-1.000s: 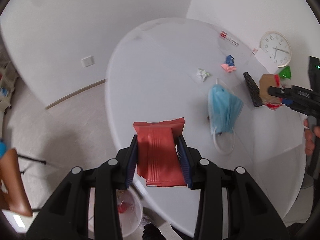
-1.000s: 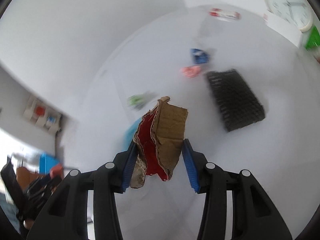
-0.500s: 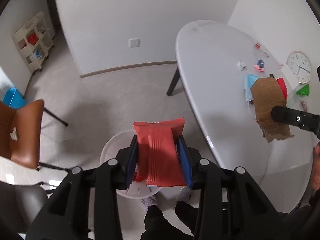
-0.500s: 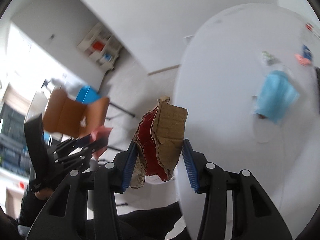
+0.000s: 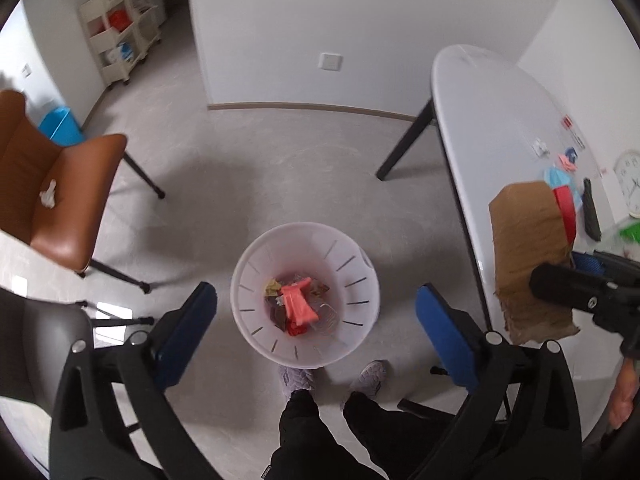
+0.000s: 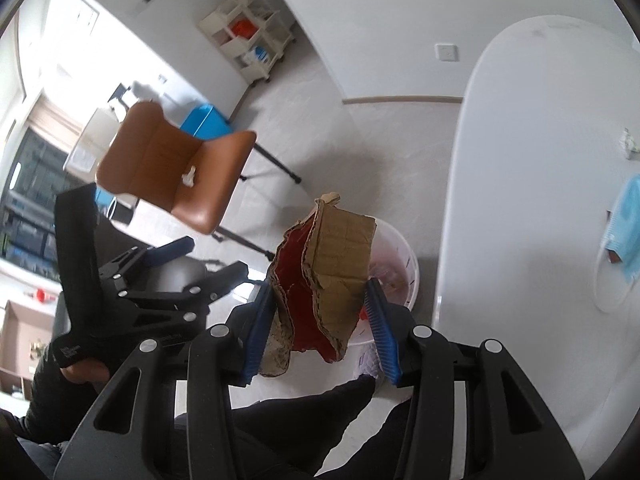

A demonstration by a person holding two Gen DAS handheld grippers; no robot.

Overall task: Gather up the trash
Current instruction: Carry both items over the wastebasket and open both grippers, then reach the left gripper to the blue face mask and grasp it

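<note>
Cardboard scrap (image 6: 332, 276) between right tool (image 6: 320, 320) pads

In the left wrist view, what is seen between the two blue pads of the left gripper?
Nothing is held: the left gripper has just opened. Between its pads, below on the floor, the left wrist view shows the white bin with a red wrapper inside.

A room in a home: pale tiled floor, a white oval table (image 5: 492, 120), a brown chair (image 5: 60, 200), a cream shelf cart (image 5: 120, 28), a wall clock (image 5: 630, 184).
</note>
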